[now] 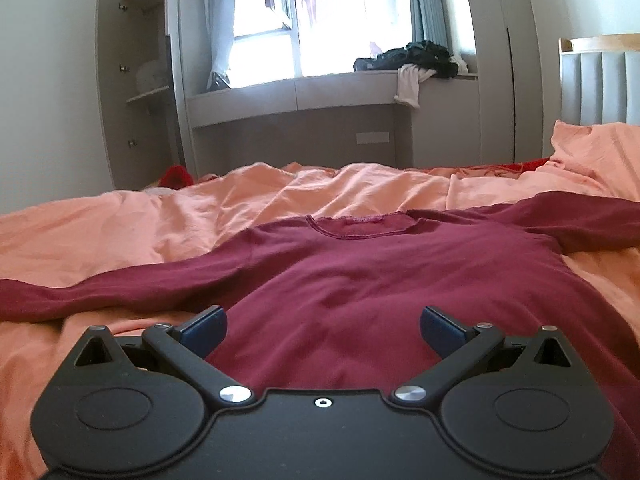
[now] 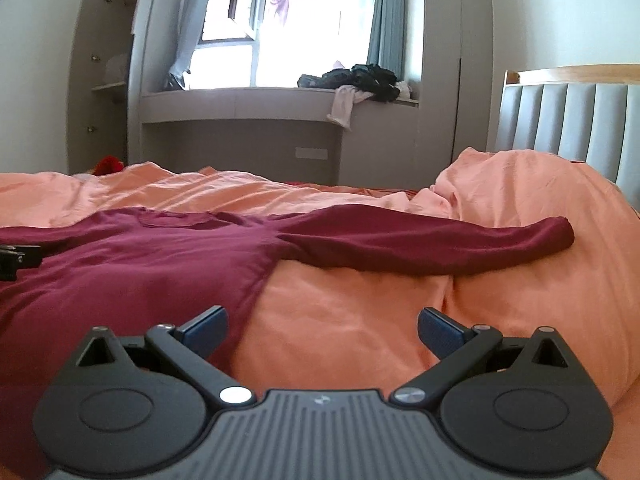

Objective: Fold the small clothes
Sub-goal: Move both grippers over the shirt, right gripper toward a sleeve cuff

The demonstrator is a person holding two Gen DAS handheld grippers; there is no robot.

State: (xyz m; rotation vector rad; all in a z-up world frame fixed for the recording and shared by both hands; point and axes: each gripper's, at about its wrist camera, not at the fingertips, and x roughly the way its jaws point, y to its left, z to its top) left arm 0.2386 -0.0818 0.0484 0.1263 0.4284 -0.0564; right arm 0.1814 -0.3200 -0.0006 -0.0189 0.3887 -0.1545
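Left wrist view, shirt: a dark red long-sleeved shirt lies flat across the middle of the frame, neckline toward the top, one sleeve running to the left edge and the other to the right edge.
Right wrist view, shirt: the same shirt fills the left half of the frame; one sleeve stretches right across the centre, its cuff ending right of centre.
Bedding: a rumpled peach cover lies under the shirt and around it on all sides.
Left gripper: low in the frame over the shirt's lower body, jaws spread wide, nothing between them; whether the fingers touch the cloth cannot be told.
Right gripper: low in the frame, jaws spread wide and holding nothing; its left finger sits over the shirt's side edge, its right finger over bare cover.
Left edge of right wrist view: a black part of the other gripper shows above the shirt.
Headboard: grey and padded, at the right.
Window: bright, top centre.
Ledge below the window: a pile of dark and white clothes.
Cupboard: open shelves, upper left.
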